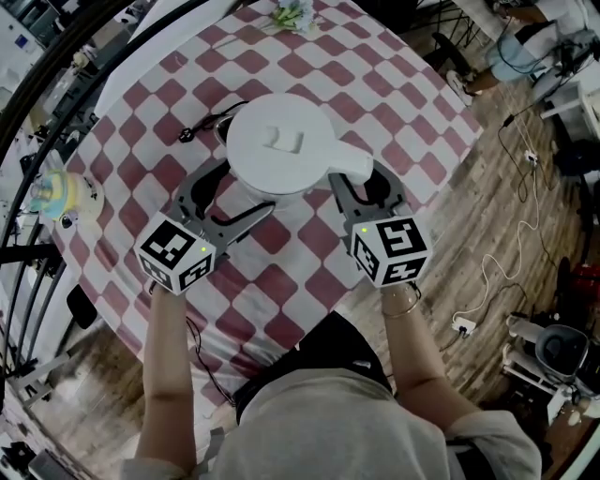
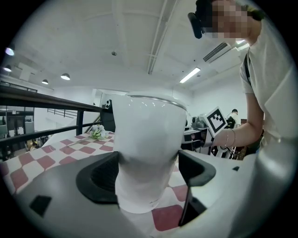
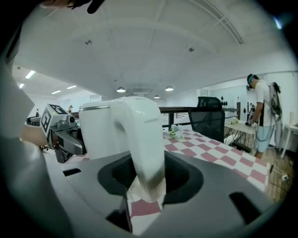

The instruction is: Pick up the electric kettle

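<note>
A white electric kettle (image 1: 281, 141) stands on the red-and-white checked table (image 1: 281, 291), its handle (image 1: 356, 167) pointing right. My left gripper (image 1: 246, 187) is spread wide around the kettle's left side; the body (image 2: 149, 153) fills the gap between the jaws, and I see no firm press. My right gripper (image 1: 367, 183) reaches in from the right. The handle (image 3: 146, 139) comes down between its jaws, with dark space showing on either side. My left gripper (image 2: 149, 174) and my right gripper (image 3: 149, 179) face each other across the kettle.
A black cord with plug (image 1: 192, 133) lies left of the kettle. A small bunch of flowers (image 1: 292, 14) sits at the far table edge, a colourful object (image 1: 56, 192) at the left edge. A black chair (image 3: 209, 116) and a standing person (image 3: 260, 111) are beyond.
</note>
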`<state>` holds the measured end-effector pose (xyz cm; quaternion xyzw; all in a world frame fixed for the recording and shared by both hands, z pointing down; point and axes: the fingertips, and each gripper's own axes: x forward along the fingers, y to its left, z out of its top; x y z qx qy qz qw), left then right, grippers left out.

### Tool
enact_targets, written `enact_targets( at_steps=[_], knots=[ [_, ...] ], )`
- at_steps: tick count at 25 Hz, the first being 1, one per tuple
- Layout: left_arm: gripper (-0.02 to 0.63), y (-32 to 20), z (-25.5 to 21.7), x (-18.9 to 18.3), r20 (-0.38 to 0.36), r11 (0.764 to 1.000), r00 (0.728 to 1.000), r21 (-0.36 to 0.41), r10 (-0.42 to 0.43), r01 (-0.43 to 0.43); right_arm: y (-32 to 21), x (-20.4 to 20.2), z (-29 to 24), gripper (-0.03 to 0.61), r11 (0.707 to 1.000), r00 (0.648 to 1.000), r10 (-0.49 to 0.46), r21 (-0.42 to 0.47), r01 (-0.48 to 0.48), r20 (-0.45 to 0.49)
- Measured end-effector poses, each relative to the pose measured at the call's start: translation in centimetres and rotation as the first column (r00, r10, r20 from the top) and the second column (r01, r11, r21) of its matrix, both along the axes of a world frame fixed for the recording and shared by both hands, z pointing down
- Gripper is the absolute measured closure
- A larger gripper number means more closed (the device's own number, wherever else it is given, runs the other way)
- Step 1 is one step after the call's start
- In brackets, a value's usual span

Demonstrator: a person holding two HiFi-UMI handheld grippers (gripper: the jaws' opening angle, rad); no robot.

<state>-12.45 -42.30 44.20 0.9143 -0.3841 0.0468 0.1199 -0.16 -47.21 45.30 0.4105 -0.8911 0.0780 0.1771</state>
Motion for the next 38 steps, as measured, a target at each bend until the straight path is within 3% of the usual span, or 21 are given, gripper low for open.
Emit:
enact_targets(
  at_steps=[9, 15, 19, 38],
  knots=[
    [0.215, 0.7, -0.7, 0.0, 0.037, 0.998, 0.998, -0.001, -0.056, 0.056, 0.0, -0.4, -1.3, 0.422, 0.998, 0.999, -0.040, 0.040, 0.040, -0.015],
    [0.216, 1.2, -3.7, -0.2, -0.038, 0.994, 0.994, 0.037, -0.106, 0.107, 0.1, -0.2, -3.1, 0.423, 1.000, 0.995, -0.018, 0.014, 0.017, 0.101],
    [0.216, 1.6, -5.3, 0.0, -0.005, 0.991, 0.993, 0.074, -0.115, 0.115, 0.6, 0.0, -4.0, 0.426, 0.999, 0.990, -0.043, 0.019, 0.041, 0.134],
    [0.216, 6.1, -15.3, 1.3, -0.015, 0.942, 0.985, 0.291, -0.173, 0.170, 3.7, 0.9, -14.4, 0.430, 0.969, 0.969, -0.125, 0.236, 0.073, 0.214]
  ],
)
